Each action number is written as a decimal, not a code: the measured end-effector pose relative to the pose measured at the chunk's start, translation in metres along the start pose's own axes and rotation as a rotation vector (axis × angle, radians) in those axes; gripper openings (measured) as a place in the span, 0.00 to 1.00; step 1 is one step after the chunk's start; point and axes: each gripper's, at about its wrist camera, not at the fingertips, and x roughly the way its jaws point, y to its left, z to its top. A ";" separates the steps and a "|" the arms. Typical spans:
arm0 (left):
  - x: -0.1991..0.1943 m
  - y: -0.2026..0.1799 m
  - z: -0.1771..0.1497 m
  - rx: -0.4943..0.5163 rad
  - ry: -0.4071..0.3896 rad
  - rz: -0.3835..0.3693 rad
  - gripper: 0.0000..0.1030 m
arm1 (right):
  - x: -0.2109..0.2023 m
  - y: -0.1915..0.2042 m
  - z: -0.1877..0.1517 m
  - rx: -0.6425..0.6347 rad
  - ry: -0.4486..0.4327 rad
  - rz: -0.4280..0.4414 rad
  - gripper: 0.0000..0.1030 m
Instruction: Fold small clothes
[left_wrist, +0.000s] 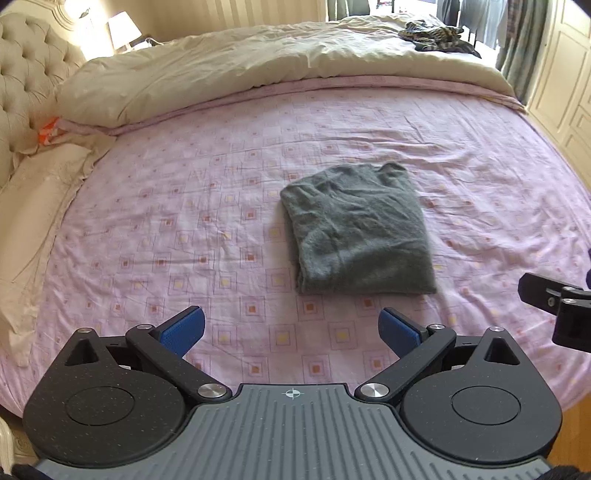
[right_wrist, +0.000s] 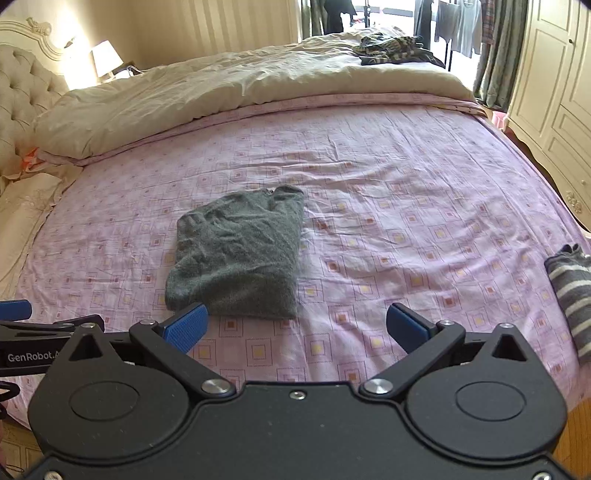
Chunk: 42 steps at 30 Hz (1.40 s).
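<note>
A grey knitted garment (left_wrist: 356, 230) lies folded into a compact rectangle on the pink patterned bedsheet (left_wrist: 166, 229). My left gripper (left_wrist: 291, 330) hovers just short of its near edge, open, with nothing between its blue pads. In the right wrist view the same grey garment (right_wrist: 236, 254) lies ahead and to the left. My right gripper (right_wrist: 297, 328) is open and empty, its left fingertip (right_wrist: 186, 326) overlapping the garment's near edge in the view. Part of the left gripper's body (right_wrist: 37, 339) shows at the left edge.
A grey and white striped garment (right_wrist: 572, 295) lies at the sheet's right edge. A cream duvet (left_wrist: 258, 62) is bunched along the far side with dark patterned clothes (left_wrist: 436, 35) on it. Pillow (left_wrist: 33, 199) and tufted headboard (left_wrist: 22, 85) at left; white wardrobe (right_wrist: 554, 92) at right.
</note>
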 end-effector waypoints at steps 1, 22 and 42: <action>-0.001 0.002 -0.001 0.000 -0.001 -0.003 0.99 | -0.001 0.001 -0.001 0.004 0.004 -0.005 1.00; 0.003 0.036 -0.011 -0.082 0.065 -0.045 0.98 | 0.002 0.028 -0.005 -0.013 0.083 -0.064 1.00; 0.012 0.036 -0.010 -0.075 0.090 -0.044 0.98 | 0.009 0.031 -0.002 -0.028 0.098 -0.057 0.99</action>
